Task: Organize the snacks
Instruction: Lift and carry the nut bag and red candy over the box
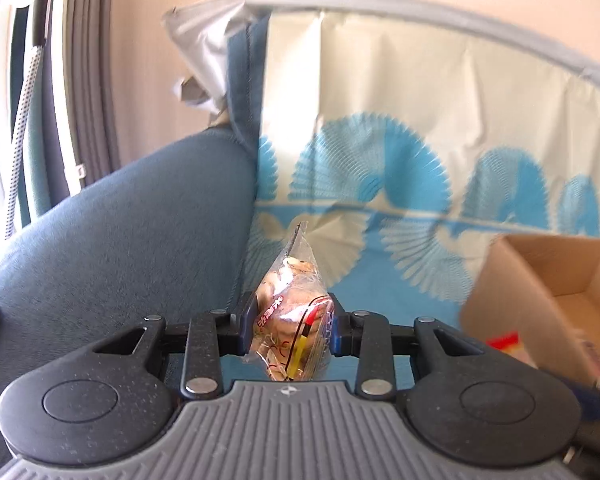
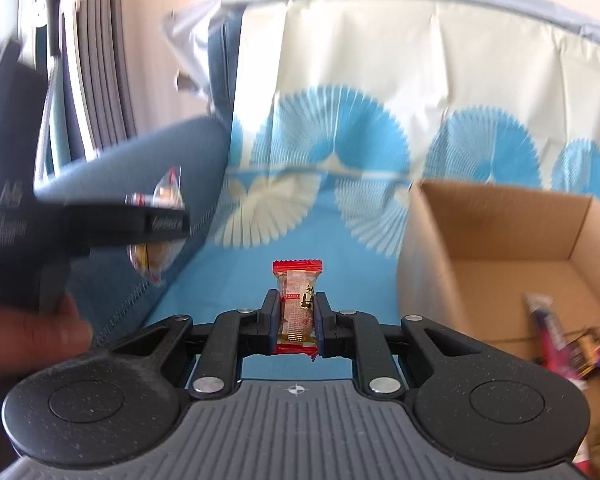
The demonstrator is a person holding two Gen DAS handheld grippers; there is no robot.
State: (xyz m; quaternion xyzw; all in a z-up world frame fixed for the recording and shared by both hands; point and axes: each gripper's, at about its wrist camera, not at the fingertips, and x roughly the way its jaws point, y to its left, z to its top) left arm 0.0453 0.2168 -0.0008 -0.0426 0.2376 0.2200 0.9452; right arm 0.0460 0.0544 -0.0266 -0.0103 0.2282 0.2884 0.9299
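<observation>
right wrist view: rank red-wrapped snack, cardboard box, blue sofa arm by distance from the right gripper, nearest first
1. red-wrapped snack: pinched between the jaws of the right gripper, dead centre.
2. cardboard box: just to the right, open, with snacks already inside.
3. blue sofa arm: up and to the left, beyond the left gripper and its clear snack bag.

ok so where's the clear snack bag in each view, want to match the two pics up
Left wrist view: the clear snack bag sits low at centre, clamped in the left gripper.
Right wrist view: the same bag is at mid left, blurred, in the left gripper seen from the side.
Shared landmark: the cardboard box, on the right in both views.
</observation>
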